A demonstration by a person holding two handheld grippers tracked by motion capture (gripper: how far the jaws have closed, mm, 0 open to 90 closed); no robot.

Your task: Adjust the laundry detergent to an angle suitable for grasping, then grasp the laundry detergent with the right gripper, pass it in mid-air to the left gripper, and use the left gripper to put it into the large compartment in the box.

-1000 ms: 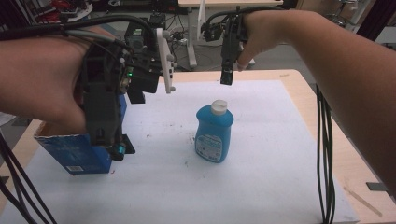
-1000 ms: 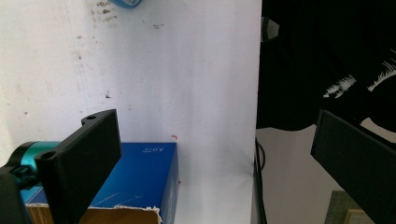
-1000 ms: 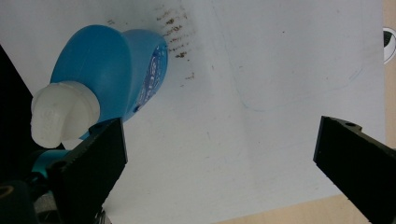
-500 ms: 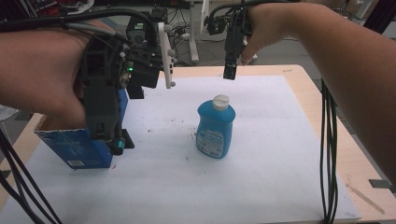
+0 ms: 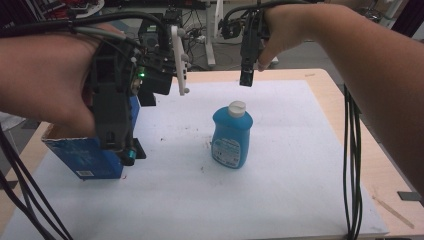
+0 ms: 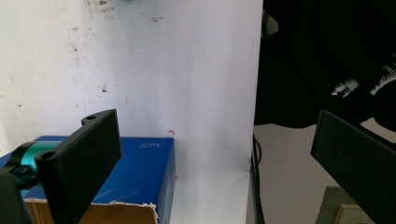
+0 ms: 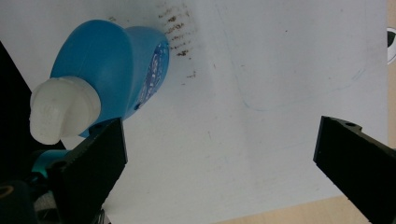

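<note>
A blue bottle point(image 5: 231, 136) with a white cap point(image 5: 237, 108) stands upright in the middle of the white mat point(image 5: 280, 200). An open blue cardboard box point(image 5: 85, 159) stands at the mat's left edge. My left gripper point(image 5: 125, 151) hangs over the box's right end, pointing down. In the left gripper view it point(image 6: 212, 123) is open, with the box point(image 6: 140, 170) beneath its left jaw. My right gripper point(image 5: 245, 78) hovers above and just behind the bottle, apart from it. It point(image 7: 219, 128) is open and empty in the right gripper view, the bottle point(image 7: 116, 56) lying beside its left jaw.
The mat covers a wooden table point(image 5: 320, 75). Black cables point(image 5: 350, 150) hang down along the right side. A thin wooden stick point(image 5: 392, 210) lies at the table's front right. Chair bases and clutter stand beyond the far edge.
My right gripper has drifted slightly right and away from me above the bottle. The left gripper, box and bottle have barely moved.
</note>
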